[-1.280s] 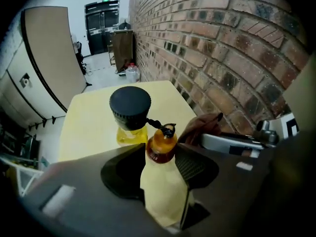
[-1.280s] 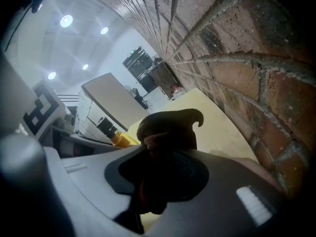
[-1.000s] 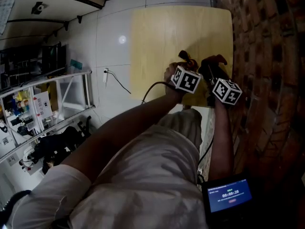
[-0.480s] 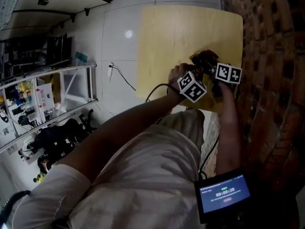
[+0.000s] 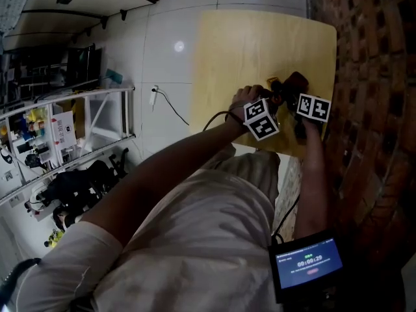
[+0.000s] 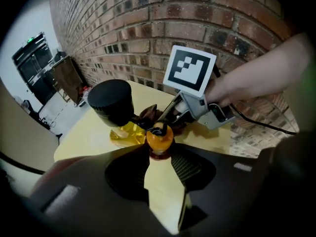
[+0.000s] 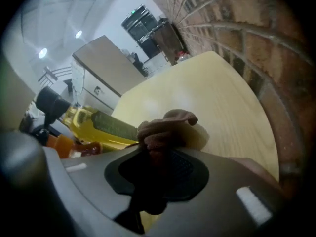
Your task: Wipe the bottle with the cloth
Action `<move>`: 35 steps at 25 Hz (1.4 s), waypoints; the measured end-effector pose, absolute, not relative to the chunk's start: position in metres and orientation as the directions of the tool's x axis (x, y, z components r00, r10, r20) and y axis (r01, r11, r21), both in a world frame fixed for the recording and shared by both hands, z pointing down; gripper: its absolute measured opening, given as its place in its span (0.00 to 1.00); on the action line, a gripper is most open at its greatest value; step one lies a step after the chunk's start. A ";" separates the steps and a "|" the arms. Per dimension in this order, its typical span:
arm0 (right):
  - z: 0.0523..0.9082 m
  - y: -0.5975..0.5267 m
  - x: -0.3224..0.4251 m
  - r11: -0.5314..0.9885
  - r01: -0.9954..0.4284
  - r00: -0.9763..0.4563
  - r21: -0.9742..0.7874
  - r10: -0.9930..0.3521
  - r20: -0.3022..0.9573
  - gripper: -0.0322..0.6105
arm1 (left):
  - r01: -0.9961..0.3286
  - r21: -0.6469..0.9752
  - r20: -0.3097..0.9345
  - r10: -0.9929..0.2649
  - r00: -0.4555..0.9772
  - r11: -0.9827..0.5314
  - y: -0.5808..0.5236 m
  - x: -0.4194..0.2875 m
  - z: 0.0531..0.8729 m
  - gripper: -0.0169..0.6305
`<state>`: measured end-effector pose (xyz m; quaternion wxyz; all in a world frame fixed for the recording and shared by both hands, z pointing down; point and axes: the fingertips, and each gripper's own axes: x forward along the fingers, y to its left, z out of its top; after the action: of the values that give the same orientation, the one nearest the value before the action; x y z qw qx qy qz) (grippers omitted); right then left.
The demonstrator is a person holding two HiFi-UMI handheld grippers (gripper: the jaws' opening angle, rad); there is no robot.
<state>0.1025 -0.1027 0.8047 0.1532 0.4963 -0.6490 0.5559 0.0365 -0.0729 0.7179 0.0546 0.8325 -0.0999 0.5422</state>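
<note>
We find the bottle (image 7: 94, 132), yellow with a dark label band, low over the pale wooden table (image 7: 207, 93). Its black cap (image 6: 111, 101) sits at the raised end. We cannot tell whether the body rests fully on the table surface.

The left gripper (image 6: 159, 149) stands at the near side of the bottle. Its jaws are drawn in on an orange knob (image 6: 159, 138) with a red collar, which sits right against the yellow body. We cannot tell whether this knob is part of the bottle.

The right gripper (image 7: 155, 152) stands on the far side of the bottle from the cap. Its jaws pinch a bunched brown cloth (image 7: 165, 127). The bunch protrudes past the jaw tips and touches the bottle's side just beside the label band.

A brick wall (image 6: 148, 33) rises just beyond the bottle, along the table edge.
</note>
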 end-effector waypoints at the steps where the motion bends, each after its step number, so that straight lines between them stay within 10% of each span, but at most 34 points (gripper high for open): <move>1: 0.796 -0.100 0.107 -0.141 -0.781 -0.465 -0.609 -0.520 0.716 0.19 | -0.199 -0.011 0.912 -0.092 0.400 -0.980 -0.072 0.036 0.718 0.27; 7: 0.739 -0.121 0.085 -0.031 -0.523 -0.654 -0.852 -0.627 0.424 0.19 | -0.027 -0.002 0.903 -0.014 0.429 -1.000 -0.076 0.039 0.717 0.27; 14: 0.794 -0.128 0.081 -0.138 -0.661 -0.617 -0.737 -0.459 0.639 0.18 | 0.002 -0.001 0.908 0.000 0.419 -1.000 -0.076 0.047 0.717 0.27; 35: 0.673 -0.028 0.130 -0.115 -0.794 -0.273 -0.597 -0.810 0.519 0.19 | -0.398 0.083 0.836 -0.153 0.526 -0.914 -0.070 -0.006 0.668 0.34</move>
<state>0.1304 -0.0276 0.6727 -0.0093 0.6030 -0.6650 0.4405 -0.0063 -0.0697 0.6680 0.1328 0.8634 -0.1595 0.4598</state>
